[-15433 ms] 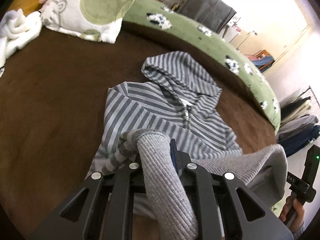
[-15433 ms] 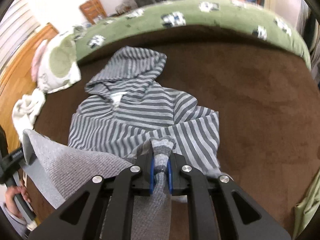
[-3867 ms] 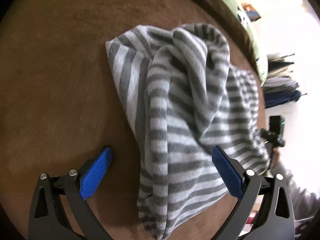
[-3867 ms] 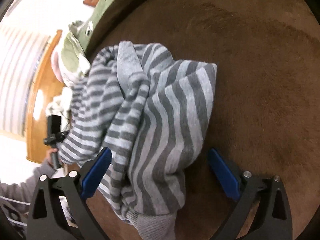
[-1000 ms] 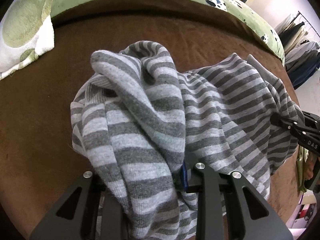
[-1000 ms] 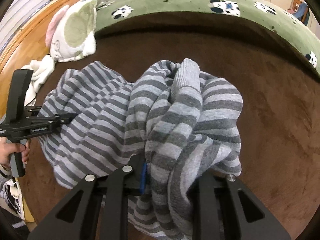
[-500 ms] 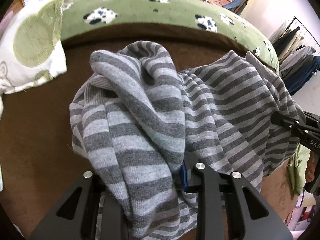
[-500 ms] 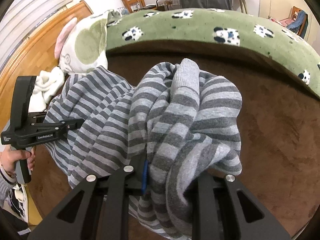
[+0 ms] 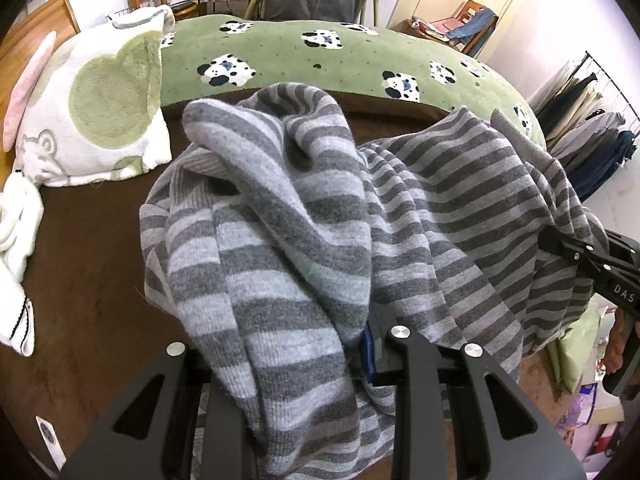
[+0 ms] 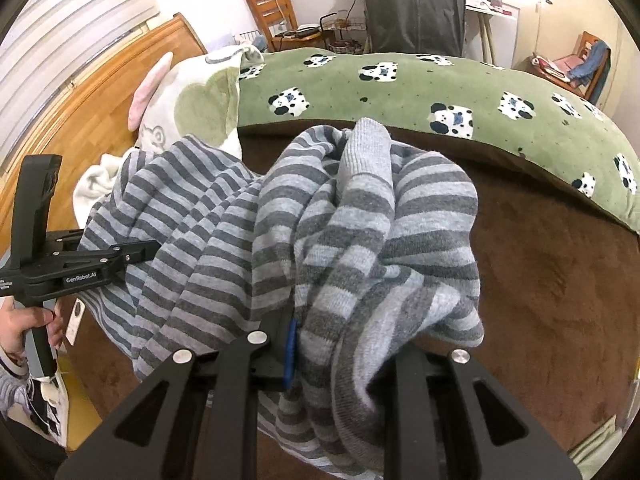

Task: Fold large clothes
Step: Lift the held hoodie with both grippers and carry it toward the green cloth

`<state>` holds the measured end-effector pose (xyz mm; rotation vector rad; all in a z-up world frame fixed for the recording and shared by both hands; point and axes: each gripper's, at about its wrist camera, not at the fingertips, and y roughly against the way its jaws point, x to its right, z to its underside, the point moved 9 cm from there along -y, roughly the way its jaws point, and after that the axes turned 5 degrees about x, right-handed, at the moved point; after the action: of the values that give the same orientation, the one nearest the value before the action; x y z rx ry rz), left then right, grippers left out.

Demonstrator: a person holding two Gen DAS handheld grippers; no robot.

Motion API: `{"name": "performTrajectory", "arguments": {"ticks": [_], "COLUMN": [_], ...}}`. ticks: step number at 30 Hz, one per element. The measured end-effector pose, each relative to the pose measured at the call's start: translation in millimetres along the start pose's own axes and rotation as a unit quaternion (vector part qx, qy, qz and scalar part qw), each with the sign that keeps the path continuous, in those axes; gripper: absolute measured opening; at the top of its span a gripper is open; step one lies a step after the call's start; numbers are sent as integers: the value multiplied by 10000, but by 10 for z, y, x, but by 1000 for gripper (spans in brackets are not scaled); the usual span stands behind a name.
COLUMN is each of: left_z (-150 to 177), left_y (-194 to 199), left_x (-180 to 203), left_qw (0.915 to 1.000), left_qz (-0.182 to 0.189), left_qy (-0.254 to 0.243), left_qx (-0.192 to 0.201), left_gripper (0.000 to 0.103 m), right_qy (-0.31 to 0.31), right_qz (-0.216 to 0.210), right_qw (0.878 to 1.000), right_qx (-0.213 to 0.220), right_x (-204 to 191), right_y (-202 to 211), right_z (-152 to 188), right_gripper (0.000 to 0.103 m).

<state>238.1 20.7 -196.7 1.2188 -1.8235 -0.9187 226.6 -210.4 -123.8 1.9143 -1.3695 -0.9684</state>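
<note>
We see a grey striped hooded sweater [image 9: 304, 216] bunched and slung between two hand-held grippers above a brown bed cover [image 9: 88, 264]. In the left wrist view the left gripper [image 9: 320, 352] fills the bottom of the frame, its jaws drawn close and pinching a thick fold of the knit; only one blue pad [image 9: 367, 354] peeks out beside the cloth. From there the fabric runs to the right edge of the frame, where the right gripper [image 9: 560, 246] bites into it.

In the right wrist view the right gripper [image 10: 332, 344] sits at the bottom centre, its jaws likewise pressed on a bundled fold, with a plain grey ribbed cuff [image 10: 362, 152] poking up at the top of the heap. The left gripper [image 10: 148, 249] enters from the left edge, clamped on the sweater's far end, and a hand [image 10: 24, 330] grips its handle in the lower left.

Behind the sweater, across the upper part of both frames, we see a green blanket with panda prints [image 10: 440, 80]. A white and green cushion [image 9: 100, 108] lies at the upper left of the left wrist view.
</note>
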Motion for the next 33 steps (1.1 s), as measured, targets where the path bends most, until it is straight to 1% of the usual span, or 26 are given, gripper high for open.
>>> {"name": "performTrajectory", "arguments": {"ticks": [6, 10, 13, 17, 20, 23, 24, 26, 27, 29, 30, 32, 33], "left_z": [-96, -179, -242, -324, -375, -406, -403, -381, -372, -308, -274, -176, -140], "left_y": [70, 24, -16, -84, -160, -261, -283, -344, -358, -404, -423, -492, -524], "left_x": [239, 417, 599, 986, 1412, 2003, 2171, 2623, 2796, 3303, 3494, 4010, 4214], "left_qw": [9998, 9989, 9978, 9947, 9898, 9811, 9784, 9703, 9673, 9579, 9543, 9454, 9424], "left_qz": [31, 94, 183, 375, 574, 858, 937, 1135, 1198, 1376, 1436, 1609, 1673], "left_qy": [-190, -461, -636, -957, -1303, -1726, -1830, -2125, -2225, -2508, -2605, -2813, -2873], "left_qx": [-12, -29, -33, -65, -105, -171, -188, -234, -240, -258, -281, -343, -378], "left_gripper": [29, 29, 29, 29, 29, 29, 29, 29, 29, 29, 29, 29, 29], "right_qy": [-158, -298, -479, -870, -1220, -1565, -1723, -1953, -2092, -2363, -2450, -2547, -2663], "right_qz": [102, 211, 355, 597, 843, 1130, 1264, 1451, 1566, 1777, 1856, 2045, 2142], "right_qw": [9998, 9992, 9979, 9938, 9879, 9796, 9750, 9675, 9625, 9519, 9481, 9416, 9362], "right_qx": [89, 173, 235, 364, 457, 563, 616, 689, 730, 805, 818, 816, 818], "right_x": [50, 168, 341, 680, 1033, 1408, 1576, 1832, 1998, 2341, 2487, 2758, 2970], "right_y": [205, 327, 440, 686, 949, 1251, 1394, 1618, 1763, 2054, 2160, 2385, 2558], "right_z": [47, 93, 164, 306, 497, 717, 826, 1009, 1130, 1387, 1488, 1705, 1877], "right_gripper": [19, 19, 19, 19, 19, 19, 19, 19, 19, 19, 19, 19, 19]}}
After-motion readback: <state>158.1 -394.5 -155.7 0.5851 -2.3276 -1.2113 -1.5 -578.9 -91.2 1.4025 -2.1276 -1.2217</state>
